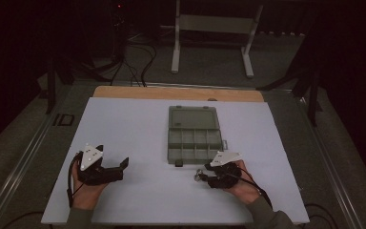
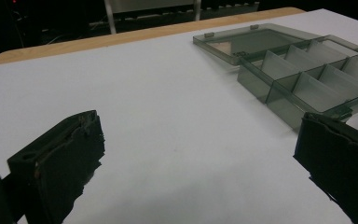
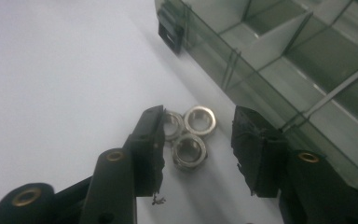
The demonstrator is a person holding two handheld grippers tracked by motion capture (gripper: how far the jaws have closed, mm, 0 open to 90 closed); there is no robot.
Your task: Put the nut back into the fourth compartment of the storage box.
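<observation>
Three metal nuts [image 3: 189, 135] lie clustered at frame centre between the half-open right gripper [image 3: 198, 140] jaws, ungripped, beside the open compartment box [image 3: 279, 70]. The left gripper [image 2: 200, 163] gapes wide, empty, over bare white table [image 2: 144, 93].

Lab / recording rig, not a home or shop.

Dark room, light only on the work surface. White board [image 1: 138, 191] laid over a wooden tabletop [image 1: 178, 93], sitting in a metal-railed frame [image 1: 24, 162]. Grey carpet floor behind it, with black cables [image 1: 145, 59] running loose across it and the white legs of a stand [image 1: 214, 36] farther back. Dark tripod-like legs [image 1: 310, 90] at either side of the table. A small red indicator light [image 1: 119, 6] glows in the blackness at the rear. The person wears instrumented handheld grippers with grey tracking plates [image 1: 89, 155] and trailing leads. A clear compartment box [image 1: 193, 136] and steel nuts [image 3: 189, 135] are the bench props.
</observation>
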